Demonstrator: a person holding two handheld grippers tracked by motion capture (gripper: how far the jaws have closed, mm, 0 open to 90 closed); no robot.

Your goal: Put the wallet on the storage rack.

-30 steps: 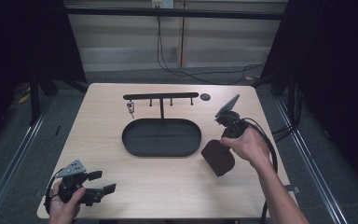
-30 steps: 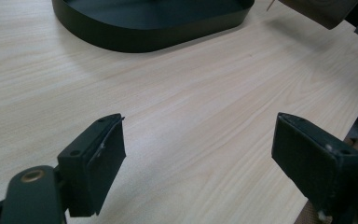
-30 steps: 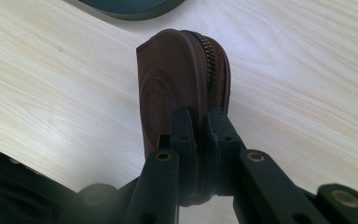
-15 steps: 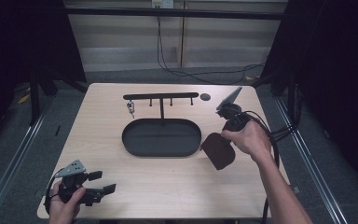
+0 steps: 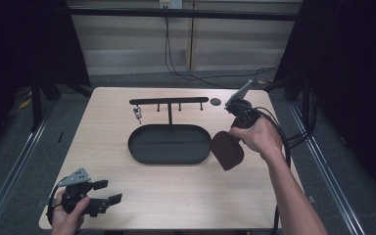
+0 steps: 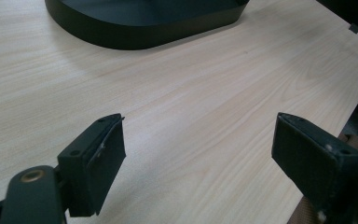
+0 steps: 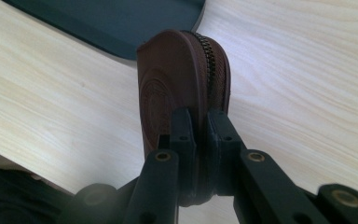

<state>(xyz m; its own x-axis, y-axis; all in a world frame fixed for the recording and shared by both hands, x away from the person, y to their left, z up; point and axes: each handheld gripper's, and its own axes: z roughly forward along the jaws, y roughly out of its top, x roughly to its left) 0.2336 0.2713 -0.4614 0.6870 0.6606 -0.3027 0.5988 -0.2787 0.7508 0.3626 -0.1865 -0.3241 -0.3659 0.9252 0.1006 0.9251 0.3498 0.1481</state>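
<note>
Pouch first: a dark brown, rounded leather zip pouch (image 5: 226,150) hangs off the light wooden table (image 5: 176,196), clamped edge-on in the right gripper (image 5: 232,138). In the right gripper view both black jaws press flat on the pouch (image 7: 182,88) from either side, its zipper running over the top edge. In the high view the pouch sits at about three o'clock from the black oval metal tray (image 5: 169,145), just beside the tray's rim and partly overlapping its right end. A black T-shaped hanger bar (image 5: 169,102) rises from the tray's twelve o'clock side, with a small silver key (image 5: 137,114) dangling near its left tip. The left gripper (image 5: 105,192) rests at the table's seven o'clock corner, jaws spread wide with bare wood between them, as the left gripper view confirms (image 6: 196,154).
</note>
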